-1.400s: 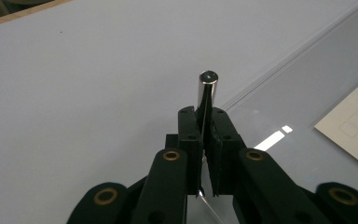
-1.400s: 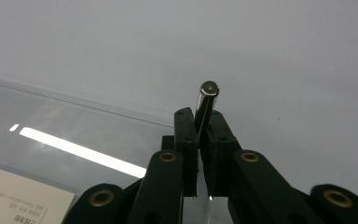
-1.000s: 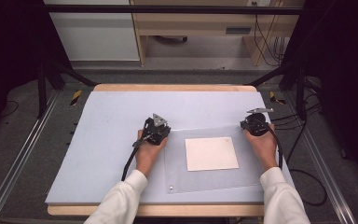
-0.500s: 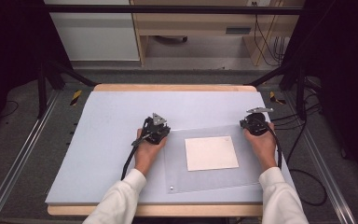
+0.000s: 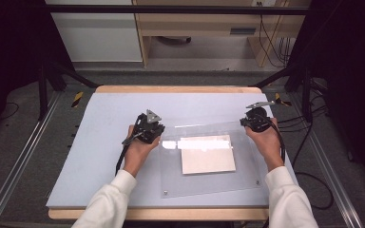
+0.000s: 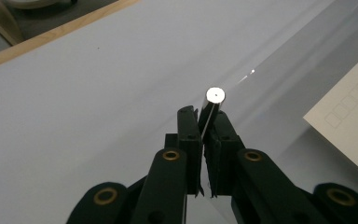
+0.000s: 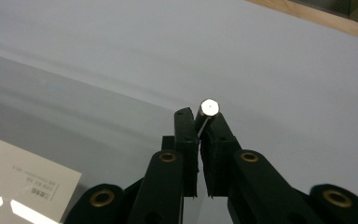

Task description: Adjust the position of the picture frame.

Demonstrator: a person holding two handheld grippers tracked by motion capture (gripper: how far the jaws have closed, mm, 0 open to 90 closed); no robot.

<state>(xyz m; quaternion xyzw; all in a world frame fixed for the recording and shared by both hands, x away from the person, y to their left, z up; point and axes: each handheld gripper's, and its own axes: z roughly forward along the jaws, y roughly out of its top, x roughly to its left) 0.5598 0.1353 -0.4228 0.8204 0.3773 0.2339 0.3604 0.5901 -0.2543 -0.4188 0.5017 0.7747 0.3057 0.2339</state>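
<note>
Since both grippers' jaws are clamped on far corners of the clear sheet [image 5: 209, 161], judge it stiff, slick and scratch-prone; grip beside the corner studs [image 6: 215, 94].

- My left gripper [image 6: 204, 140] hides the clear sheet's [image 5: 209, 161] corner edge between its pads.
- The paper [image 6: 349, 121] at three o'clock runs off the left gripper view's edge.
- Print on the paper in the right gripper view, at seven o'clock, is too small to read.
</note>
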